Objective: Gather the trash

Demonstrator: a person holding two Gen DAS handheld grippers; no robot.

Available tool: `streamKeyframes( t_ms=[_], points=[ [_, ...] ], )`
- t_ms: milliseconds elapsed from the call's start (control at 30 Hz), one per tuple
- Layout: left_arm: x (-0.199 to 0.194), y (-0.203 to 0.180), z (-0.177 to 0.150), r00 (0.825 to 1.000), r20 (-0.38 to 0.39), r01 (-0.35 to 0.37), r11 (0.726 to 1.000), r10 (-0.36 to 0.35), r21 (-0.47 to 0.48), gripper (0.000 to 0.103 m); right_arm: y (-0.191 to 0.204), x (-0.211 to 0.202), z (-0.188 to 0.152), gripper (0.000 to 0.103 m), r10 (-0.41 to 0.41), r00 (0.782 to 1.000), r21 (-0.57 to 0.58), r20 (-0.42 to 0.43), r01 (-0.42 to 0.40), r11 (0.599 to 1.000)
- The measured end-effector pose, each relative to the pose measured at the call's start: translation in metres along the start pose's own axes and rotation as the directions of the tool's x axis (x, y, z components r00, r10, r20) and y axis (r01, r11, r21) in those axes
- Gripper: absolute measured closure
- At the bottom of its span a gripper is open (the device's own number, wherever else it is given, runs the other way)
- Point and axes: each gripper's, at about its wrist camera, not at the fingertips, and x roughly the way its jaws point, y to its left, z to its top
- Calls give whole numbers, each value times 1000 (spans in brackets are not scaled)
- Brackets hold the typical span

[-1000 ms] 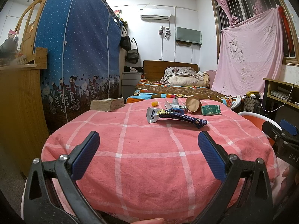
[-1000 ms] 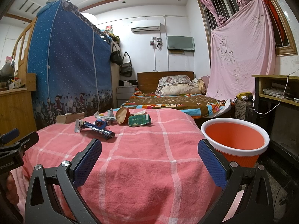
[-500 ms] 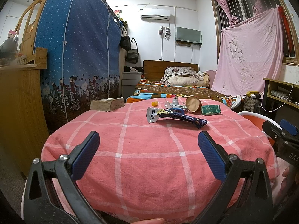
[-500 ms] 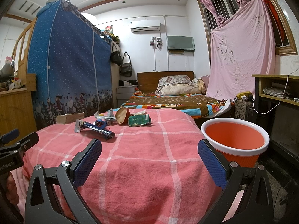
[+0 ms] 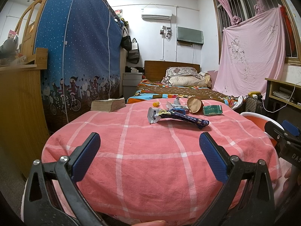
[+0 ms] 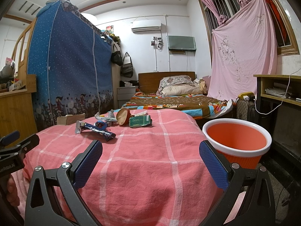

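Blue-padded left gripper (image 5: 149, 156) and right gripper (image 6: 150, 158) hover level, spread wide.

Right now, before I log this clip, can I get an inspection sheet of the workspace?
Surface: pink checked tablecloth, rumpled.
Job's things: dark blue wrapper, green packet, brown paper cup on its side, orange bin beside the table.
Clutter: thick book at the far left edge.
Tongs: left tongs and right tongs both open, holding nothing.
Cables: white cable by the desk.
Surroundings: bed, blue wardrobe.
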Motion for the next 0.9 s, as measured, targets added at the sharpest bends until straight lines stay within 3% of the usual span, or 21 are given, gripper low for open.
streamKeyframes(
  t_ms=[533, 733, 900],
  points=[
    [14, -2, 6, 1000, -7, -13, 1000, 13, -2, 12, 1, 2, 6, 0, 12, 1000, 15, -2, -12, 1000],
    [24, -6, 23, 1000, -16, -20, 1000, 20, -1, 12, -6, 7, 18, 0, 18, 1000, 20, 2, -18, 1000],
    [35, -7, 43, 1000, -3, -27, 997, 27, -66, 12, -10, 15, 38, 0, 25, 999, 11, 46, -25, 1000]
  ],
)
